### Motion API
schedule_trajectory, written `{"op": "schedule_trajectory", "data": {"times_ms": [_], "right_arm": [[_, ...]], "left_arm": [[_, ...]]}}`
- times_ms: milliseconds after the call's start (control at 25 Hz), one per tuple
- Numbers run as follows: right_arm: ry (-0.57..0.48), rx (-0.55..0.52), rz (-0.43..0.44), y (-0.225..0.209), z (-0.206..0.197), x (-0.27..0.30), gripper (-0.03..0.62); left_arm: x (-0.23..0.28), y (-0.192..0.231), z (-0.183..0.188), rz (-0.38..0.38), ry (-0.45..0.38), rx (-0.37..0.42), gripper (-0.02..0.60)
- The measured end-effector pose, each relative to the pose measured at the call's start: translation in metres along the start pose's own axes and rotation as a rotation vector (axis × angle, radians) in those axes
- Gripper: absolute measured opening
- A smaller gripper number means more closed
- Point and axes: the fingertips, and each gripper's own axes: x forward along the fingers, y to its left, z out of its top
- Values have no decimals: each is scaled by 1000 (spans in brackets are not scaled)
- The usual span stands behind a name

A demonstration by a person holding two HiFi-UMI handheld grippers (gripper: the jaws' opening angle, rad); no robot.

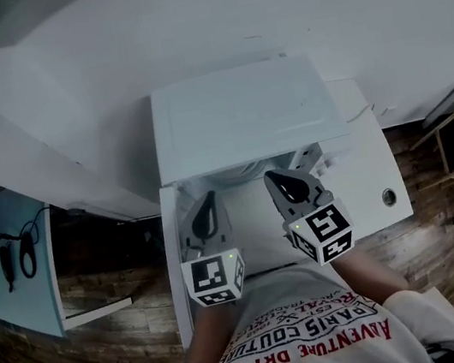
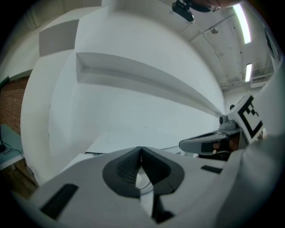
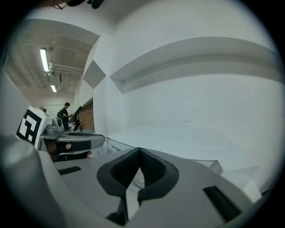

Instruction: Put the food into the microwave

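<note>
**Both claws shut in front of the microwave, food nowhere in sight**

The left gripper has its jaws pressed tip to tip, and the right gripper likewise; neither pinches anything I can make out, though a pale curved sliver shows behind the gap under each pair of tips, and I cannot tell what it is; the two hang side by side, near each other, just in front of the white microwave, which sits on a white table against the wall; aimed almost level across its top, they look placed for work at its front, probably the door; a white panel at the left may be that door standing open, but this is unsure; the food appears in no view, so its place cannot be told, and the loading seems yet to come
</note>
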Motion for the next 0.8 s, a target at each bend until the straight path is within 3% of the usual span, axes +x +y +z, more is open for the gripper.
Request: {"op": "schedule_trajectory", "data": {"times_ms": [200, 800], "right_arm": [[-34, 33, -27, -1, 2, -5, 12], [-17, 68, -59, -7, -6, -1, 11]], "left_arm": [[-4, 0, 7, -10, -13, 36, 6], [-4, -3, -8, -21, 17, 21, 6]]}}
